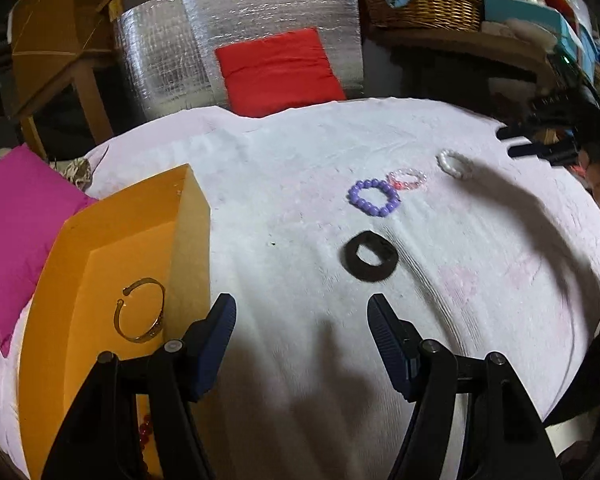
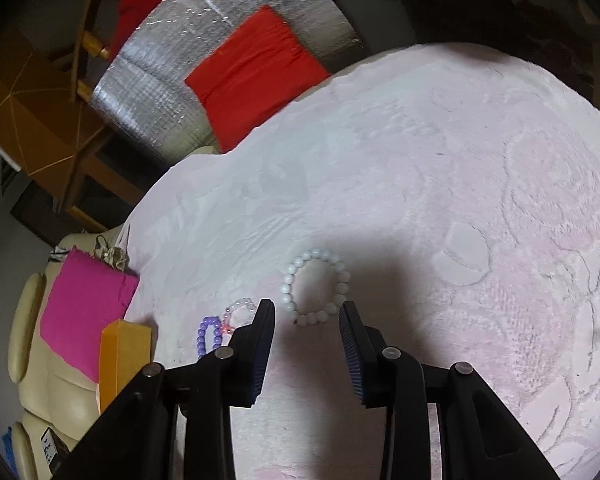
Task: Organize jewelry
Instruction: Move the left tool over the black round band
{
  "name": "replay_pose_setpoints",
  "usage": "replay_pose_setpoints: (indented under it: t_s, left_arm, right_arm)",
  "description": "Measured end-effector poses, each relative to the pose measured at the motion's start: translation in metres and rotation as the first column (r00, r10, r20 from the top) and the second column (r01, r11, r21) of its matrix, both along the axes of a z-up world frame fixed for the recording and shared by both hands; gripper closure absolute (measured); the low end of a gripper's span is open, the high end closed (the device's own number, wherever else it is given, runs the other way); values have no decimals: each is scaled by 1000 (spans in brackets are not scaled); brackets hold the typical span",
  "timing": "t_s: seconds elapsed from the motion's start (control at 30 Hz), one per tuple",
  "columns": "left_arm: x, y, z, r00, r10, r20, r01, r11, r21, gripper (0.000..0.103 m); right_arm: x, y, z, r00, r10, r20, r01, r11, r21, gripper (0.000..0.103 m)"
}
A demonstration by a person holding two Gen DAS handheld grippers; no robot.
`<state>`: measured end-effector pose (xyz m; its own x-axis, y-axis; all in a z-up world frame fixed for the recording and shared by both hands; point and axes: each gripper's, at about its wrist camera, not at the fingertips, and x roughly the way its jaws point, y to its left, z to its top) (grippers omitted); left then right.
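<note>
On the pale pink cloth lie a black ring-shaped band, a purple bead bracelet, a clear pink bead bracelet and a white bead bracelet. An orange box at the left holds a gold bangle; red beads show lower in it. My left gripper is open, empty, just short of the black band. My right gripper is open, its tips at the near edge of the white bracelet. The purple bracelet and the clear bracelet lie left of it.
A magenta cloth lies left of the box. Behind the table stand a red cushion against silver foil, a wooden frame and a wicker basket. The other gripper and a hand show at the right edge.
</note>
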<state>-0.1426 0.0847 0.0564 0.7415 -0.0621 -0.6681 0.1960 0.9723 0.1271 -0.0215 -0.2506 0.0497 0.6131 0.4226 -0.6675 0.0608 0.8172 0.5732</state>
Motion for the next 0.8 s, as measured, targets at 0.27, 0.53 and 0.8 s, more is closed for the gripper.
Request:
replay_pose_setpoints:
  t_s: [0.27, 0.53, 0.8]
  left_arm:
    - [11, -19, 9, 999, -14, 47, 15, 1000, -15, 32]
    - [34, -48, 7, 999, 35, -3, -35, 999, -14, 31]
    - [42, -52, 1, 996, 83, -23, -83, 996, 26, 31]
  right_arm:
    - [3, 21, -6, 998, 51, -36, -55, 993, -103, 67]
    - [1, 30, -14, 993, 90, -81, -100, 988, -117, 64]
    - [-4, 30, -16, 993, 86, -76, -94, 990, -104, 54]
